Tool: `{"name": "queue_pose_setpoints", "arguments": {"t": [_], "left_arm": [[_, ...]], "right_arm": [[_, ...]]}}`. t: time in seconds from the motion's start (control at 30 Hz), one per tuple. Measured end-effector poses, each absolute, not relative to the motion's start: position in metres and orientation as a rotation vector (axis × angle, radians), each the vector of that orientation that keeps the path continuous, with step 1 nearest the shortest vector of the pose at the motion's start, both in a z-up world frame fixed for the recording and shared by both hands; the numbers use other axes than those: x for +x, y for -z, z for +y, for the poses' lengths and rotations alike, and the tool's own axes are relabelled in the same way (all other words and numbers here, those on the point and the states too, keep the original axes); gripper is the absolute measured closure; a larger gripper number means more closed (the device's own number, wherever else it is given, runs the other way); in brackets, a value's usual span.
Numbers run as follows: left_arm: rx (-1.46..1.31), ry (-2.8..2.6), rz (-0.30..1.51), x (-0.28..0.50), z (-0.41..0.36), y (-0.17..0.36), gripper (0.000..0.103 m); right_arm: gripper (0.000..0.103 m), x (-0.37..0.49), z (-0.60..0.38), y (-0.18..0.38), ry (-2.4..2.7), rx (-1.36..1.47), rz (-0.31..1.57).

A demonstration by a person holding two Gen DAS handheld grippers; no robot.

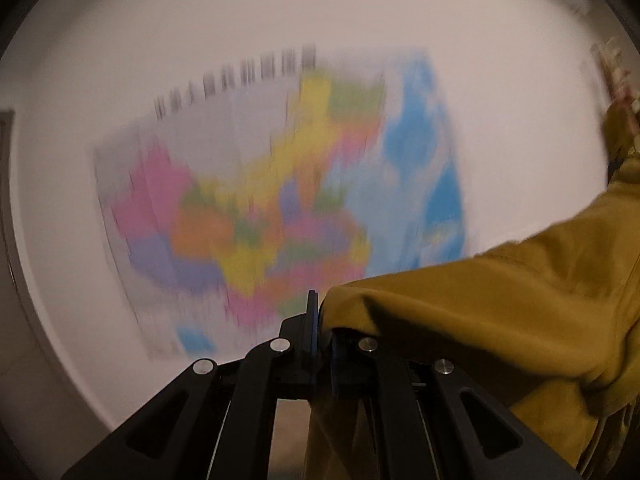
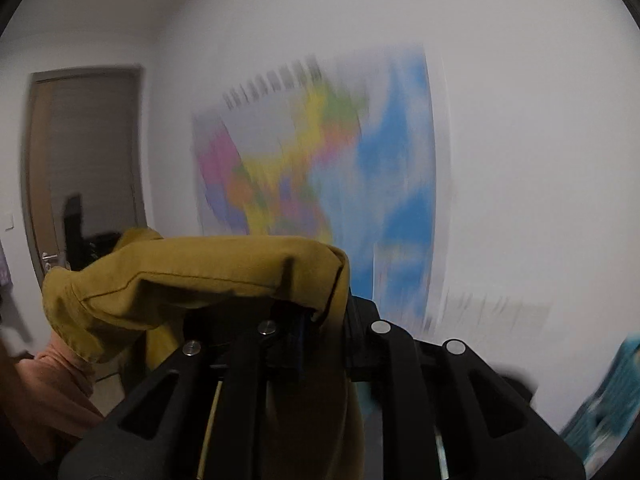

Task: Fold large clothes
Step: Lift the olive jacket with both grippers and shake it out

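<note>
step in hand, as judged from the views: the garment is lifted clear and held spread between both tongs, ready to be shaken flat and laid down for folding. to do this well, keep the two grip points level and pull them apart until the top edge is taut, so that the cloth hangs without twist. lower it onto the folding surface with the bottom edge landing first. no table or other surface is visible in either view, so its position cannot be confirmed. both backgrounds are motion-blurred; slow the swing before release.

left tongs [image 1: 320, 320]: jaws together, clamped on the mustard-yellow garment [image 1: 500, 312]. the cloth leaves the jaws at lower centre of the frame and runs to the right edge and upward toward the upper right.

right tongs [image 2: 316, 316]: the fingertips are covered by the garment [image 2: 200, 276], which drapes over them at centre and extends toward the lower left of the frame. the cloth is evidently pinched there, jaws closed on it.

background: a coloured wall map [image 1: 280, 200] fills the centre of both views, on a white wall. a door [image 2: 88, 168] stands at the left of the right wrist view.
</note>
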State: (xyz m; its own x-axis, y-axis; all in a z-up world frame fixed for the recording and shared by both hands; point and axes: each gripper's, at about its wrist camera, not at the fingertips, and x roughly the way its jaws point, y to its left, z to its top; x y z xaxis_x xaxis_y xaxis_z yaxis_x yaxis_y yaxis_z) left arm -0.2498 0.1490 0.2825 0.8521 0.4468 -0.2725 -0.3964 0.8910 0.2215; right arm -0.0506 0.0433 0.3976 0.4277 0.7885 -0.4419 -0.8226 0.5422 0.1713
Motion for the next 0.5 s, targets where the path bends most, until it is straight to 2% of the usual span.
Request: {"name": "queue_pose_setpoints", "arguments": {"t": [0.13,0.23,0.33,0.37,0.4,0.43,0.5], "left_arm": [[0.090,-0.489,0.607,-0.171,0.210,-0.183,0.099],[0.020,-0.475,0.860,-0.105,0.252,-0.079,0.099],[-0.036,-0.462,0.950,-0.077,0.273,-0.023,0.099],[-0.051,-0.452,0.965,-0.072,0.278,-0.016,0.095],[-0.083,-0.448,0.977,-0.070,0.288,-0.010,0.092],[-0.089,-0.433,0.976,-0.066,0.292,-0.013,0.089],[-0.050,-0.382,0.950,-0.075,0.294,-0.020,0.077]], "right_arm": [[0.091,0.042,0.104,-0.264,-0.988,-0.043,0.795],[0.091,0.084,0.139,-0.169,-0.923,-0.083,0.980],[0.091,0.107,0.142,-0.101,-0.830,-0.108,1.096],[0.089,0.111,0.138,-0.093,-0.807,-0.105,1.108],[0.078,0.116,0.134,-0.084,-0.765,-0.115,1.124],[0.073,0.117,0.133,-0.081,-0.739,-0.146,1.122],[0.049,0.106,0.131,-0.089,-0.704,-0.251,1.055]]}}
